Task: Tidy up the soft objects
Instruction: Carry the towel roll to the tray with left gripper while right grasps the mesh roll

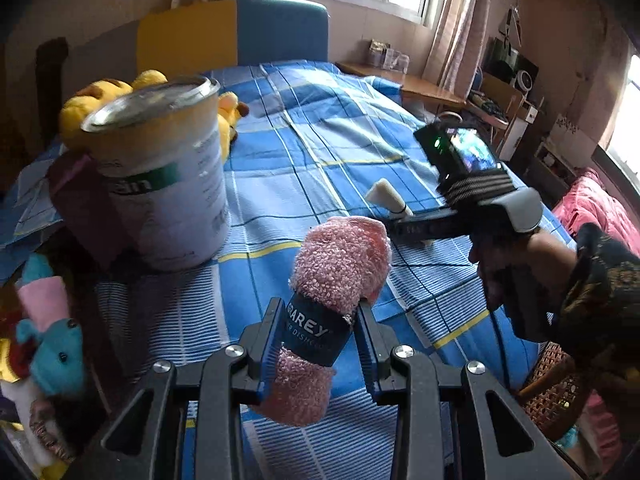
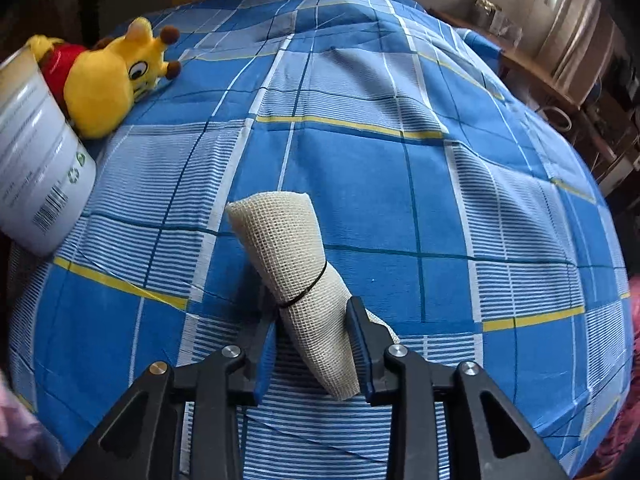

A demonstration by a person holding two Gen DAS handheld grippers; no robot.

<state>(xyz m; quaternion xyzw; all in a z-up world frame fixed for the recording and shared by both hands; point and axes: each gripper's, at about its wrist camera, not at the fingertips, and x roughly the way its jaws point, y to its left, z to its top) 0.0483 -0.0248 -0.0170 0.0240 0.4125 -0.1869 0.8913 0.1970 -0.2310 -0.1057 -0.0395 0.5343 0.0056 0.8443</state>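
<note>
A pink fluffy rolled cloth (image 1: pixel 340 264) with a dark blue paper band sticks up between the fingers of my left gripper (image 1: pixel 319 308), which is shut on it at the band, above the bed. My right gripper (image 2: pixel 312 312) is shut on a cream mesh cloth roll (image 2: pixel 292 264) tied with a thin black band. In the left wrist view that roll (image 1: pixel 386 196) pokes out of the right gripper (image 1: pixel 404 222), held by a hand (image 1: pixel 500 276) over the bed's right side.
A blue checked bedspread (image 1: pixel 320 140) covers the bed. A tall white tin can (image 1: pixel 168 184) stands at its left, open at the top, with a yellow plush toy (image 2: pixel 108 80) behind it. More plush toys (image 1: pixel 52 352) lie at the left edge. A wicker seat (image 1: pixel 552 392) stands on the right.
</note>
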